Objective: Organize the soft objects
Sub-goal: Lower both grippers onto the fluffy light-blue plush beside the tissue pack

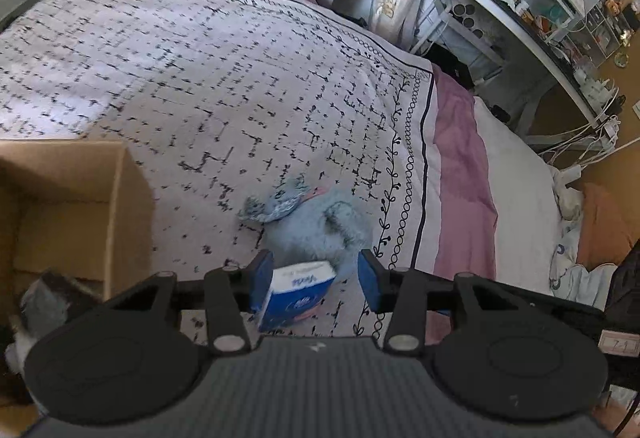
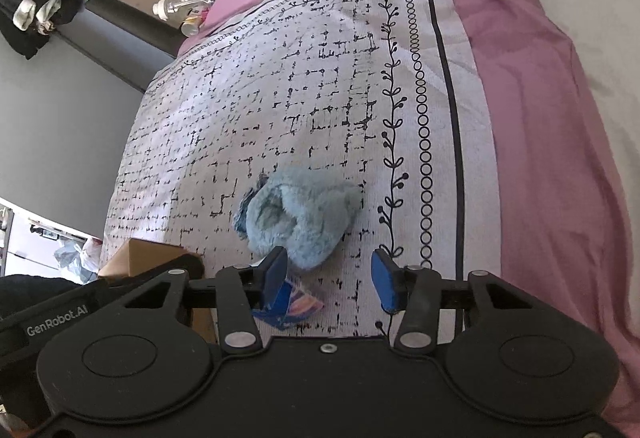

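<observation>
Both grippers pointed steeply down at a bed covered by a white quilt (image 1: 208,78) with a black broken-grid print.

From the left wrist camera, the left gripper (image 1: 316,276) hovered over the near part of the quilt. Its blue pads (image 1: 261,274) stood partly spread. A blue and white tissue pack (image 1: 294,294) lay on the quilt in the gap, close against the left-hand pad; whether it was touched could not be told. The other pad stood clear of it.

Just beyond lay a fluffy light blue plush toy (image 1: 320,222), blurred, its shape hard to read. An open cardboard box (image 1: 72,198) sat on the quilt to the left, cut off by the frame edge.

From the right wrist camera, the right gripper (image 2: 330,278) also had its pads apart, with nothing pinched. The plush toy (image 2: 298,218) lay just ahead of the fingertips, and the tissue pack (image 2: 294,304) was half hidden behind the left-hand finger (image 2: 274,278).
</observation>
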A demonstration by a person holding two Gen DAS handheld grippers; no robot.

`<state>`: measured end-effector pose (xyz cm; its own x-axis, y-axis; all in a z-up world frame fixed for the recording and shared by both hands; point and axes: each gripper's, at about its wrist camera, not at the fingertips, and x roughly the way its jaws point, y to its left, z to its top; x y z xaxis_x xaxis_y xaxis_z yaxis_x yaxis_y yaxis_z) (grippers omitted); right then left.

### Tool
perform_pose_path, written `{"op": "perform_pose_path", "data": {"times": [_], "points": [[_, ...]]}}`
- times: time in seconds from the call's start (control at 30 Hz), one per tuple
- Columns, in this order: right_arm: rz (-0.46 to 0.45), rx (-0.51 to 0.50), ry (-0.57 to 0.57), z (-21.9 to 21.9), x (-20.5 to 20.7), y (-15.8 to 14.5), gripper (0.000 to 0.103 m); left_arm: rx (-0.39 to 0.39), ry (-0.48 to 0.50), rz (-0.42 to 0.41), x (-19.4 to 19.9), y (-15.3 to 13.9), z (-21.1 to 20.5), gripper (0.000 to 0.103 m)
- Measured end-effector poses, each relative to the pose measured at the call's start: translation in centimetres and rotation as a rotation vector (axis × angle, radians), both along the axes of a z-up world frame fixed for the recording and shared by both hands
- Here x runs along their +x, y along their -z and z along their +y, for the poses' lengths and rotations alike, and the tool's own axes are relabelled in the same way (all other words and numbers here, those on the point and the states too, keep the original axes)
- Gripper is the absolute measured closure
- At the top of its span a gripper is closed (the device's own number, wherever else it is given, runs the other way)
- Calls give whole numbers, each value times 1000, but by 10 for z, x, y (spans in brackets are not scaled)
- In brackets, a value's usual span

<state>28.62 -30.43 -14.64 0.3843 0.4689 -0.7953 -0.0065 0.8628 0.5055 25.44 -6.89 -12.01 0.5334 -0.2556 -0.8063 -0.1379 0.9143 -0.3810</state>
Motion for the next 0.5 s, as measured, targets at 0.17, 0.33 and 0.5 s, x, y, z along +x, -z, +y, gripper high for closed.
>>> {"op": "perform_pose_path", "data": {"times": [0.17,0.33,0.5], "points": [[23,10,-8,8,15,11,62,-27,10,30,21,15,-2,61],[49,15,-6,13,27,24,66,-41,14,56,36,30,-4,61],[80,35,5,14,35,35,67,-56,7,82,49,42,0,62]]}}
